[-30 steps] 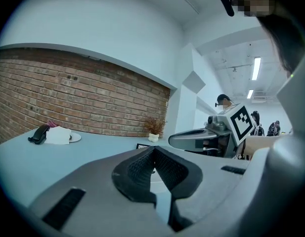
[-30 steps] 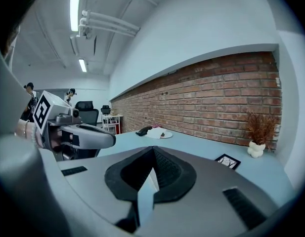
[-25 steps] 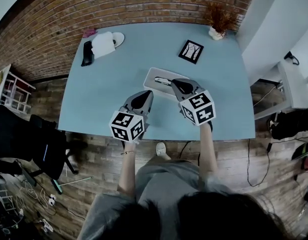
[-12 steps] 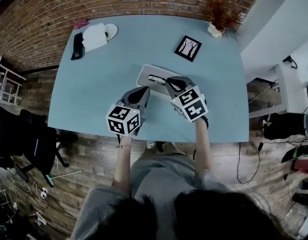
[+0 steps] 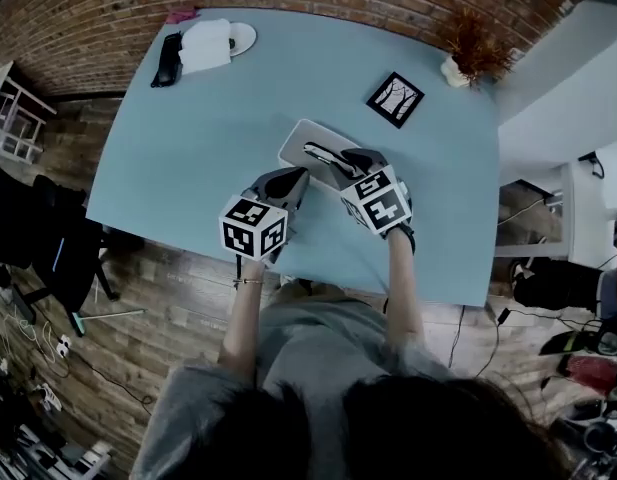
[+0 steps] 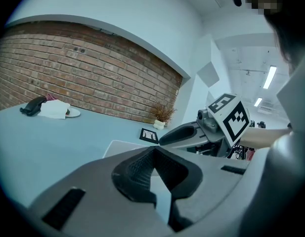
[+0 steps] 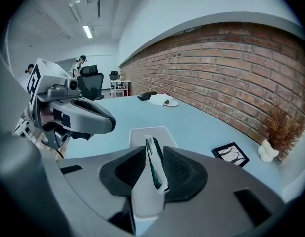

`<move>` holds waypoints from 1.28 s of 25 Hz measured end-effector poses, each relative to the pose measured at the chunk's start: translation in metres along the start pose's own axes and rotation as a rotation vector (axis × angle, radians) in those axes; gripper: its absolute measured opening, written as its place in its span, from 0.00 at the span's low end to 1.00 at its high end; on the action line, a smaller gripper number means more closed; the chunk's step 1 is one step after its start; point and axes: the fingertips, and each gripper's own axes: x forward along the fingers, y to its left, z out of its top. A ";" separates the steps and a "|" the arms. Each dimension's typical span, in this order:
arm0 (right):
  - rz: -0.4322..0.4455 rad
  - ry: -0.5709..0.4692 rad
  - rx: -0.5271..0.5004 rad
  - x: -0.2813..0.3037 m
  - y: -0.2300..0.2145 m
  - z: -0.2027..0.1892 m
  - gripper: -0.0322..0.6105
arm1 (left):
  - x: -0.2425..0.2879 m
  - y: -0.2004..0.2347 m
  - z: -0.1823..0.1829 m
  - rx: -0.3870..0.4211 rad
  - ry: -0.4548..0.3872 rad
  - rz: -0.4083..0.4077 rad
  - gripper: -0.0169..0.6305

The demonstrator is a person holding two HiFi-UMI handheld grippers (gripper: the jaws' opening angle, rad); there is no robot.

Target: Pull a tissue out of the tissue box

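Tissue box: flat, pale grey, rectangular, with rounded corners. It lies flat on the blue table, near the middle of the table's near half. In the head view its long axis runs diagonally from upper left to lower right. A narrow dark slot runs lengthwise along the centre of the top face.

Tissue: white, thin and folded. It stands upright out of the slot, its lower part still inside the box, its top edge slightly crumpled
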 end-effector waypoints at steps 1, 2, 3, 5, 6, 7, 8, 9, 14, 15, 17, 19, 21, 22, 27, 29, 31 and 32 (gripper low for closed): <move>0.007 0.010 0.000 0.004 0.000 -0.001 0.20 | 0.000 0.002 -0.001 -0.001 0.003 0.004 0.03; 0.013 0.019 -0.001 0.007 0.001 -0.003 0.22 | 0.001 0.003 -0.003 -0.002 0.007 0.007 0.03; 0.018 0.027 -0.003 0.010 0.001 -0.004 0.22 | 0.001 0.005 -0.004 -0.003 0.009 0.010 0.03; 0.026 0.042 -0.012 0.016 0.001 -0.005 0.23 | 0.002 0.008 -0.005 -0.007 0.013 0.015 0.03; 0.029 0.050 -0.017 0.019 0.001 -0.007 0.23 | 0.003 0.009 -0.005 -0.009 0.014 0.018 0.03; 0.031 0.059 -0.021 0.022 0.001 -0.008 0.23 | 0.004 0.011 -0.006 -0.011 0.016 0.020 0.03; 0.031 0.069 -0.025 0.025 0.000 -0.009 0.23 | 0.004 0.012 -0.007 -0.013 0.018 0.022 0.03; 0.028 0.079 -0.030 0.028 0.000 -0.011 0.23 | 0.005 0.014 -0.007 -0.014 0.019 0.024 0.03; 0.020 0.114 -0.045 0.037 -0.001 -0.014 0.23 | 0.006 0.019 -0.009 -0.022 0.028 0.032 0.03; 0.019 0.123 -0.054 0.039 -0.002 -0.014 0.22 | 0.006 0.020 -0.009 -0.023 0.029 0.035 0.03; 0.009 0.143 -0.083 0.041 -0.003 -0.015 0.14 | 0.005 0.023 -0.010 -0.026 0.030 0.040 0.03; 0.004 0.160 -0.108 0.043 -0.004 -0.016 0.08 | 0.004 0.025 -0.010 -0.029 0.030 0.045 0.03; 0.006 0.163 -0.115 0.044 -0.003 -0.016 0.07 | 0.003 0.027 -0.010 -0.029 0.031 0.047 0.03; 0.007 0.161 -0.115 0.044 -0.003 -0.015 0.06 | 0.003 0.027 -0.010 -0.029 0.030 0.048 0.03; 0.004 0.148 -0.106 0.042 -0.005 -0.011 0.06 | 0.003 0.029 -0.011 -0.035 0.033 0.049 0.03; 0.005 0.140 -0.104 0.040 -0.006 -0.008 0.05 | 0.002 0.029 -0.011 -0.035 0.033 0.048 0.03; 0.001 0.133 -0.107 0.040 -0.005 -0.006 0.05 | 0.001 0.030 -0.010 -0.034 0.032 0.047 0.03; -0.001 0.132 -0.107 0.039 -0.005 -0.005 0.05 | 0.001 0.030 -0.010 -0.033 0.031 0.046 0.03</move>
